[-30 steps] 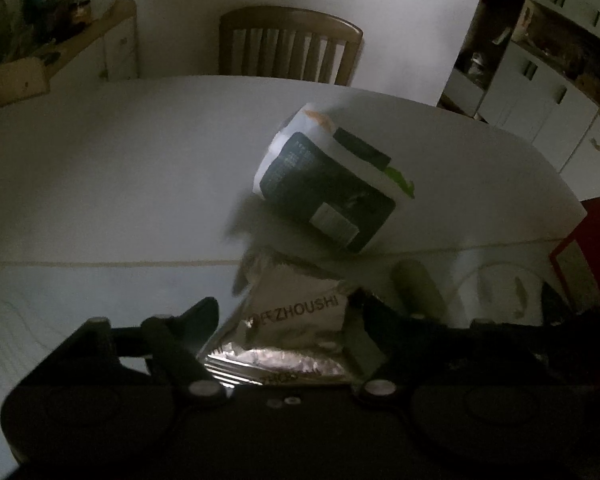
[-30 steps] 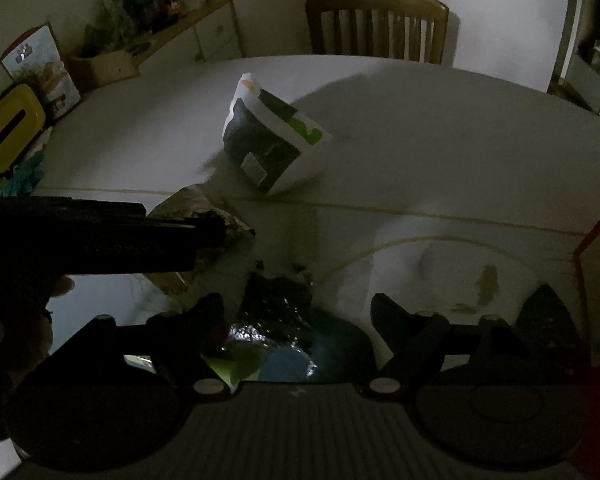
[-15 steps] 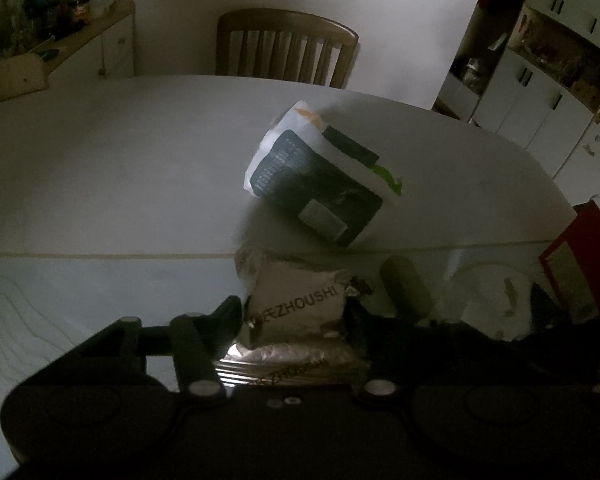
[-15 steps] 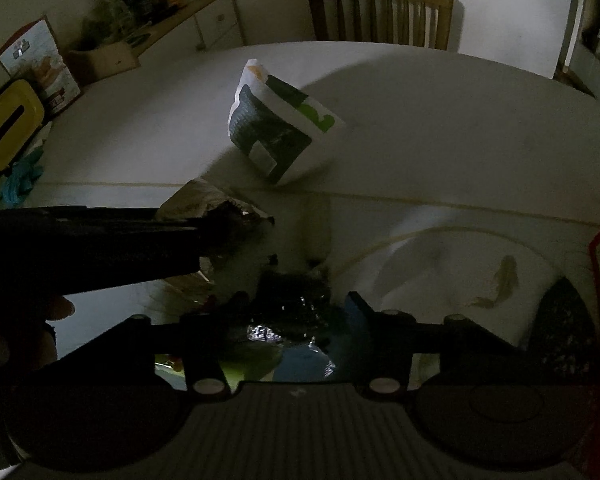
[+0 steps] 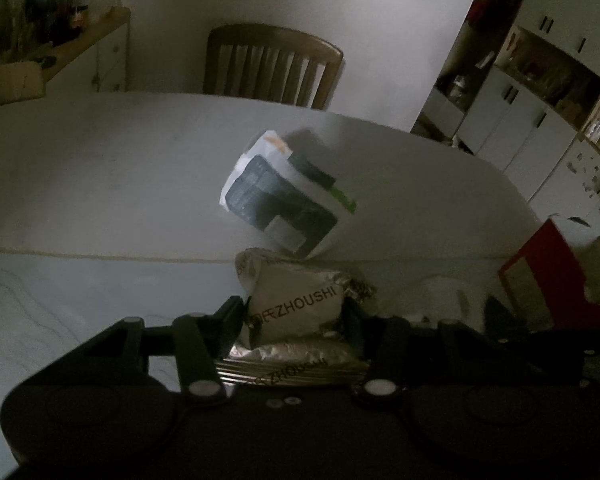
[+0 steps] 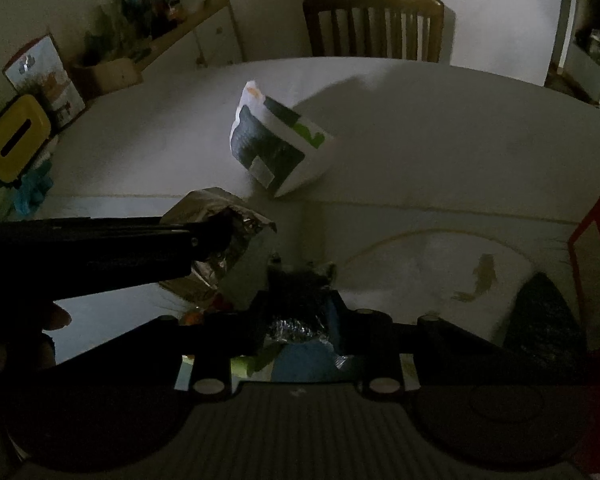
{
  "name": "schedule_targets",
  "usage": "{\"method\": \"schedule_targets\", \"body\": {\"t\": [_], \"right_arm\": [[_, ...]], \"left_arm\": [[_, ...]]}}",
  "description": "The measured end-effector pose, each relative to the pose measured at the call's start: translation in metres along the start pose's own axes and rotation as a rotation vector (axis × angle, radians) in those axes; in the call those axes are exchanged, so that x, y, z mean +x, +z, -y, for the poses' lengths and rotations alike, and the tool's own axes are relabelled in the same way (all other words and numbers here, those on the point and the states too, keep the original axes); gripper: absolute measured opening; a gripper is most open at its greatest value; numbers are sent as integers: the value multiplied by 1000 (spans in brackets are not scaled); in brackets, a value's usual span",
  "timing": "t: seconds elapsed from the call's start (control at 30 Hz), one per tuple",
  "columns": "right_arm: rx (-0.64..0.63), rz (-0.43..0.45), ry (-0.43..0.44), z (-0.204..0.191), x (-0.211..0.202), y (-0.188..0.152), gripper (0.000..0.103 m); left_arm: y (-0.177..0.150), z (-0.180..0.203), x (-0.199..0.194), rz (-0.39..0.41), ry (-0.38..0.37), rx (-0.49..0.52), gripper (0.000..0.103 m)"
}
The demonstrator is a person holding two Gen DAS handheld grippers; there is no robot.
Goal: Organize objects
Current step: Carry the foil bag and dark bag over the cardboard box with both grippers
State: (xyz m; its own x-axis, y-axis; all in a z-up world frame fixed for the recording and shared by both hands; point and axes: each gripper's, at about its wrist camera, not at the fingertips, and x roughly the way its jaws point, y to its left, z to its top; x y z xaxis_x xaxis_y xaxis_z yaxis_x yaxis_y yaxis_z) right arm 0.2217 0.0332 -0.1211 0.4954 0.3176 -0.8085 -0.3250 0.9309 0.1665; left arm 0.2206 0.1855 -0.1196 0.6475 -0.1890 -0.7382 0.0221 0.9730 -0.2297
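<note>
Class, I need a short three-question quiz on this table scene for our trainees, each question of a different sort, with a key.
1. True or false: the left tool grips a silver pouch printed ZHOUSHI.
2. What stands at the far side of the table? A) a wooden chair B) a metal stool C) a sofa
3. Short answer: which package lies on the table beyond the silver pouch?

Key
1. True: the pouch sits pinched between its two fingers.
2. A
3. The white and dark green bag, lying on its own.
</note>
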Motion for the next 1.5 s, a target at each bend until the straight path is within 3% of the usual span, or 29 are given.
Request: {"method": "schedule_targets", "body": {"t": [0.37, 0.8, 1.1, 1.5], "right_arm": [[16, 59, -20, 5, -50, -3, 29], [19, 131, -43, 25, -128, -16, 29], [64, 167, -51, 71, -174, -30, 29], [108, 205, -74, 161, -216, -49, 29]], "left_arm": [[-1, 22, -39, 45, -62, 7, 51], [0, 82, -83, 77, -132, 81, 52], [-3, 143, -90, 60, -172, 123, 52], [-9, 226, -80, 51, -201, 156, 52]]}}
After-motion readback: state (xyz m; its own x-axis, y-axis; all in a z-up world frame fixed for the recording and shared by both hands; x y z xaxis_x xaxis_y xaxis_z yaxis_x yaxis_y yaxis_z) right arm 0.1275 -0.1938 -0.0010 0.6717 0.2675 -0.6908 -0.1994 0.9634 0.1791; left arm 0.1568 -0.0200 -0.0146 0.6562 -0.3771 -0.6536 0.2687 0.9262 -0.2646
